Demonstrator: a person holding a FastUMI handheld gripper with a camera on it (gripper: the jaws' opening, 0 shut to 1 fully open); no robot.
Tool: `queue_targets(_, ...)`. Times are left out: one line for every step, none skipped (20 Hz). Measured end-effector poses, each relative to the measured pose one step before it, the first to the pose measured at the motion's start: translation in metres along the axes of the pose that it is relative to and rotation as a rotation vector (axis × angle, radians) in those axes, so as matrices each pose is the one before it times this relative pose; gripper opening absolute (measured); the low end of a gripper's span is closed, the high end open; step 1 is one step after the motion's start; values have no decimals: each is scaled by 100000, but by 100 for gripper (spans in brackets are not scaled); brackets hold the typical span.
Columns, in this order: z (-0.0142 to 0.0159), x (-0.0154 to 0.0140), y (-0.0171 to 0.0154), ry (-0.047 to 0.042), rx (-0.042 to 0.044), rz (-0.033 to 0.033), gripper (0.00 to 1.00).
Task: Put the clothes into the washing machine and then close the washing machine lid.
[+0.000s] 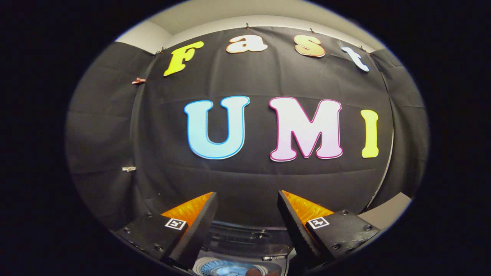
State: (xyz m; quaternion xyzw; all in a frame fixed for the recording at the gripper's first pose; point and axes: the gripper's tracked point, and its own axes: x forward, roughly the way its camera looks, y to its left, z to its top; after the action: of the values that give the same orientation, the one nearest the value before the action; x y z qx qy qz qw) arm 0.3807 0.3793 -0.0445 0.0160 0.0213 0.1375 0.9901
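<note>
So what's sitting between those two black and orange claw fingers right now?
Nothing is held: the claw is open. In the gripper view, the gap shows the black cloth wall and, lower down, the open top-loading washing machine.

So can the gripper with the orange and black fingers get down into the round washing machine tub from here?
Probably yes. The gripper is open and holds nothing, and the washing machine tub sits just below, between its fingers, with its lid up at the back. Nothing seems to block the way down.

The gripper (247, 212) has black fingers (199, 226) with orange sides and small black-and-white square markers. Below them, the washing machine (245, 245) looks dark grey, its drum (226, 267) apparently pale blue.
</note>
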Motion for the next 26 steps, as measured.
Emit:
queue_targets(459,1147,-781,-455,822,-1871,99)
queue_targets(307,1034,-611,-106,429,-2032,99)
queue_targets(165,884,-442,269,2,-1333,98)
queue_targets(-16,949,-245,1199,-766,-808,98)
queue_targets(-150,820,-353,894,-1194,-697,99)
queue_targets(-305,800,-158,1618,-1781,-647,99)
queue_targets(-398,858,19,1416,-1753,-144,99)
queue_targets(-528,797,223,1910,-1491,201,99)
queue_targets(-693,737,24,2627,-936,-144,99)
queue_targets(-649,842,144,2422,-295,-100,99)
queue_targets(-810,769,146,2323,-67,-202,99)
queue_targets(-679,656,186,2688,-146,-268,100)
queue_targets(-589,813,157,1746,-454,-129,100)
queue_targets(-642,738,257,2211,-769,-57,100)
queue_targets(-564,668,151,2023,-566,-338,100)
queue_targets(-780,659,150,2437,-384,-321,100)
queue_targets(-797,664,193,2258,345,4,100)
queue_targets(-944,588,210,2804,179,3,99)
queue_targets(-1124,461,214,3873,22,89,99)
queue_targets(-1464,457,72,4641,-24,188,99)
queue_targets(-1652,440,369,4819,275,855,99)
queue_targets(-1610,672,325,4269,-423,818,99)
queue_targets(-1553,657,-45,4278,-1610,-158,99)
queue_targets(-1652,125,80,4416,-2261,1867,99)
queue_targets(274,-405,411,-2450,4556,2577,99)
queue_targets(-352,188,-238,1078,4573,160,99)
